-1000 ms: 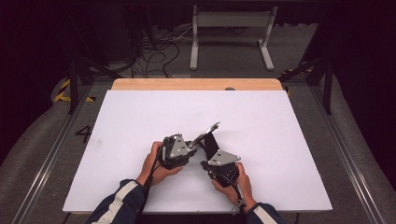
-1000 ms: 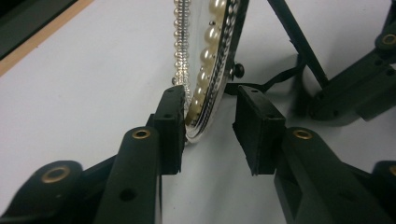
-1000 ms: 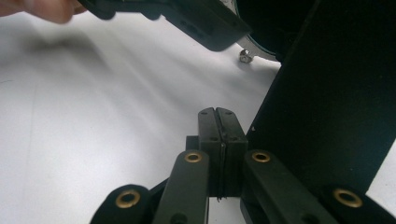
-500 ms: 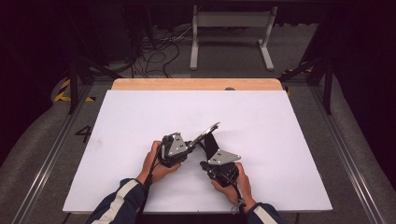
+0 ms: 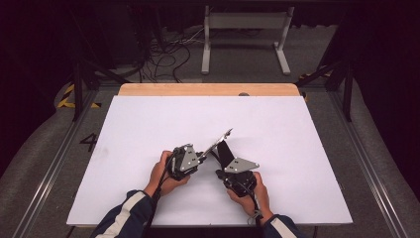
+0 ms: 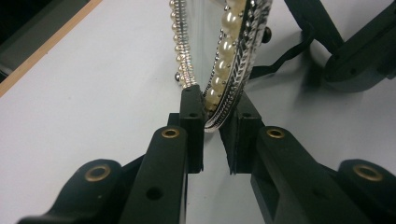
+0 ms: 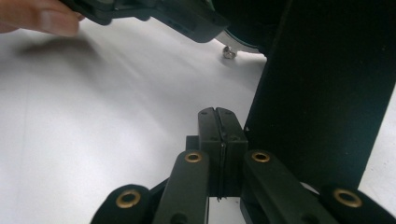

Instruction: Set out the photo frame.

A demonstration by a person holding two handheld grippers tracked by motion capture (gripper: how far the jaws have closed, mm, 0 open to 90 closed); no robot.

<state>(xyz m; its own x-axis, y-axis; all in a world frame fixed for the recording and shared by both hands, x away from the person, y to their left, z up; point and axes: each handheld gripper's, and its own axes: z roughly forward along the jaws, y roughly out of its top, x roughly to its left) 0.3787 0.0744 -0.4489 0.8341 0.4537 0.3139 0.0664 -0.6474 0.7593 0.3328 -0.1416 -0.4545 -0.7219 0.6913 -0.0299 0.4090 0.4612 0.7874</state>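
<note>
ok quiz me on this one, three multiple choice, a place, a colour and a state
1. Where is the frame?
A. between the left hand-held gripper's jaws
B. flat at the table's far edge
C. on the floor

2. What colour are its beads?
A. red
B. pearl white
C. green

3. How do the right hand-held gripper's jaws stand?
A. wide open
B. shut on a cloth
C. shut, nothing between

A: the left gripper view shows the rim between the pads, whose jaws have just been closing on it.
B: the same view shows pale pearly beads.
C: the right gripper view shows the pads pressed together.
</note>
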